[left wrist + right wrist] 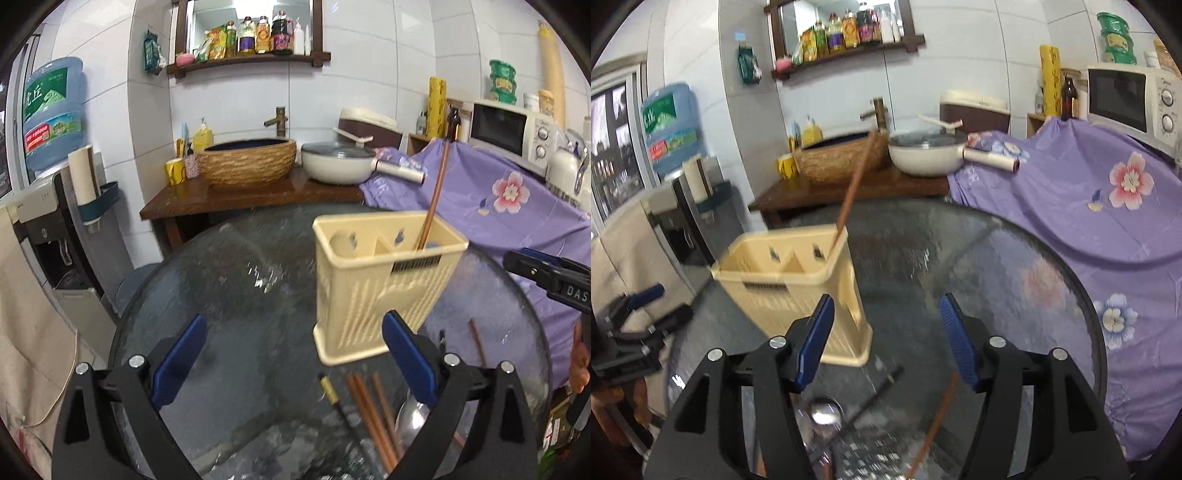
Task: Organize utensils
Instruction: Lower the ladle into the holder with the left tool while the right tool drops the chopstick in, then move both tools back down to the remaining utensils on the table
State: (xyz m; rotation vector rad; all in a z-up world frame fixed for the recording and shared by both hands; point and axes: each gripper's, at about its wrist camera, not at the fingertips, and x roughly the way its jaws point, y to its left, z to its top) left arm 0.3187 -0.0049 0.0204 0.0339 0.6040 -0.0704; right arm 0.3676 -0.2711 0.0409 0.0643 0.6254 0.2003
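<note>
A cream plastic utensil holder (376,280) with two compartments stands on the round glass table (236,295); it also shows in the right wrist view (798,288). One brown chopstick (434,195) leans upright in its right compartment, also seen in the right wrist view (853,188). Several brown chopsticks (373,417), a metal spoon (412,417) and a dark utensil with a gold band (332,395) lie near the table's front edge. My left gripper (295,362) is open and empty, in front of the holder. My right gripper (888,339) is open and empty, above a spoon (825,413) and a loose chopstick (934,424).
A purple flowered cloth (498,206) covers the counter at right, with a microwave (513,129) on it. A wooden stand behind the table carries a woven basin (247,162) and a white pan (336,162). A water dispenser (51,206) stands at left.
</note>
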